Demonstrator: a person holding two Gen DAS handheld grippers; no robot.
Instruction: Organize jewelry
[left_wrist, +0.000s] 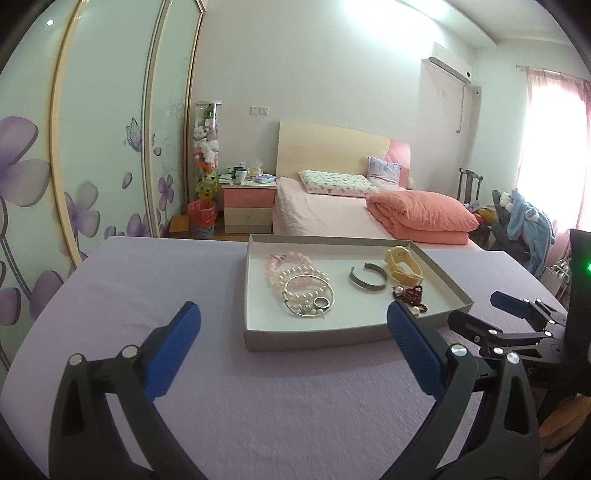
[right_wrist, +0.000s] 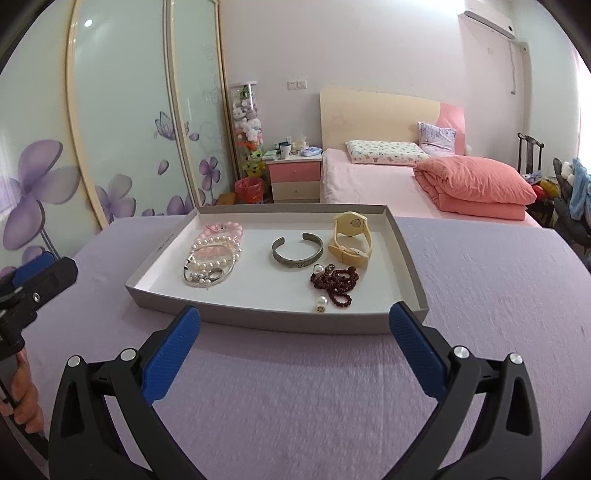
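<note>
Both grippers, left gripper (left_wrist: 293, 325) and right gripper (right_wrist: 294, 326), agape; tray (right_wrist: 147, 275) print illegible.

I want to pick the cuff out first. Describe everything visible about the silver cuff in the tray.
The cuff is an open C-shaped band of dull grey metal, with a faint pattern along its outer face. It lies flat on the white floor of the tray, near the middle, its gap facing the far wall. It sits apart from the pearl bracelets on its left and the yellow watch on its right. Nothing grips it.
</note>
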